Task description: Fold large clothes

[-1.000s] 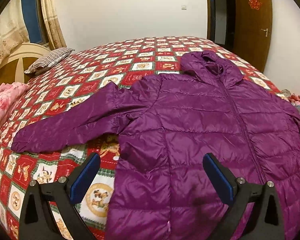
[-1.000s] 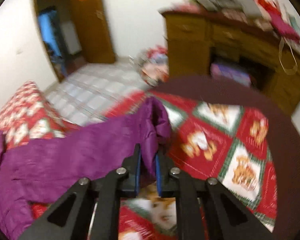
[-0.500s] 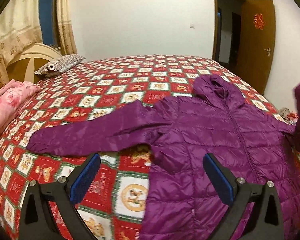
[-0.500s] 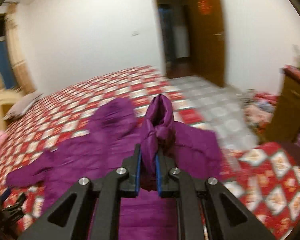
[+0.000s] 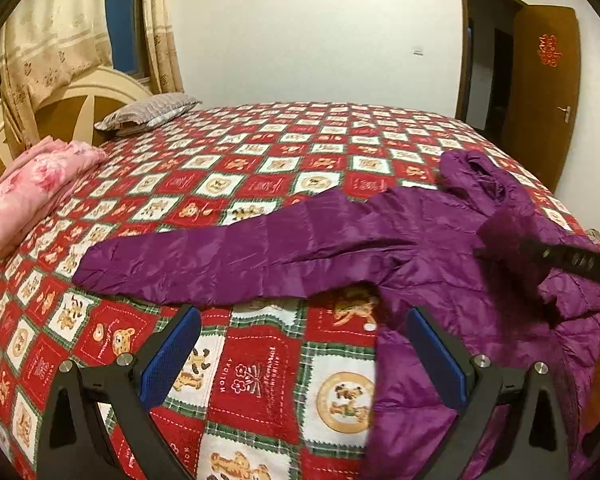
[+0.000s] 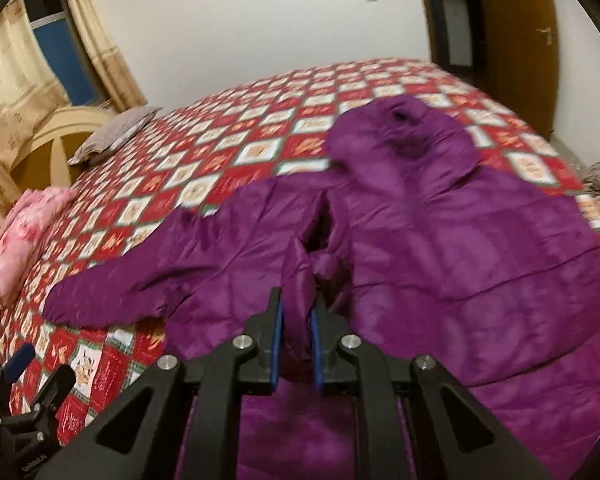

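the purple puffer jacket (image 6: 440, 240) lies spread on the patterned bedspread (image 5: 260, 152), in the lower right of the left view. my right gripper (image 6: 296, 316) has the cuff of one sleeve (image 6: 300, 272) between its pads, and its jaws are opening a little now. my left gripper (image 5: 300, 356) is wide open with nothing in it, above the bedspread. i judge the jacket light, soft and slippery; the other sleeve (image 5: 228, 256), take it at the cuff.
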The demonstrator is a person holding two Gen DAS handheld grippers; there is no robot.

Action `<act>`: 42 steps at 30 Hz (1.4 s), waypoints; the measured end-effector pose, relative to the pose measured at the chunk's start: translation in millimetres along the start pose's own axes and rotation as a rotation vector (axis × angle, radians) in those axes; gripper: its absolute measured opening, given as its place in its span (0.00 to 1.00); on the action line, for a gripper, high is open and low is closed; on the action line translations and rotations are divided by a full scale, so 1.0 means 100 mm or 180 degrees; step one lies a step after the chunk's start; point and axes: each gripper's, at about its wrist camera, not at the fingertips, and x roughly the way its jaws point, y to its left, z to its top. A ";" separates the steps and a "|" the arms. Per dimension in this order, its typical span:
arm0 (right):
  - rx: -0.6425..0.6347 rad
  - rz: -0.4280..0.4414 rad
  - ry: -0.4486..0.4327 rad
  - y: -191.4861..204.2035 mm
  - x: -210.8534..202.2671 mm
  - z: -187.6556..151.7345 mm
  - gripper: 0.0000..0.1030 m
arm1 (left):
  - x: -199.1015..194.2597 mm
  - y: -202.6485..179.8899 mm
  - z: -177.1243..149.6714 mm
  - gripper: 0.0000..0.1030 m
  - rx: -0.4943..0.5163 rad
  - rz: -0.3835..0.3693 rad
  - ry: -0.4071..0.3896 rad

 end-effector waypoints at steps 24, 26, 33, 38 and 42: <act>0.0406 -0.0102 0.0406 -0.83 0.29 -0.33 0.15 | 0.57 -1.05 0.27 0.99 0.0368 0.0216 0.0120; 0.0422 -0.0057 0.0375 -0.86 0.22 -0.31 0.15 | 0.70 -1.22 0.29 0.99 0.0460 0.0210 0.0172; 0.0426 -0.0403 -0.0273 -1.16 -0.46 -0.08 0.63 | 1.12 -1.45 0.23 0.99 0.0494 0.0359 0.0372; 0.0147 -0.1159 -0.0397 -1.46 -0.50 -0.03 0.65 | 1.26 -1.50 0.15 0.99 0.0579 0.0522 0.0385; 0.0339 -0.1307 -0.0038 -1.81 -0.14 -0.21 0.65 | 1.22 -1.45 0.16 0.99 0.0539 0.0432 0.0391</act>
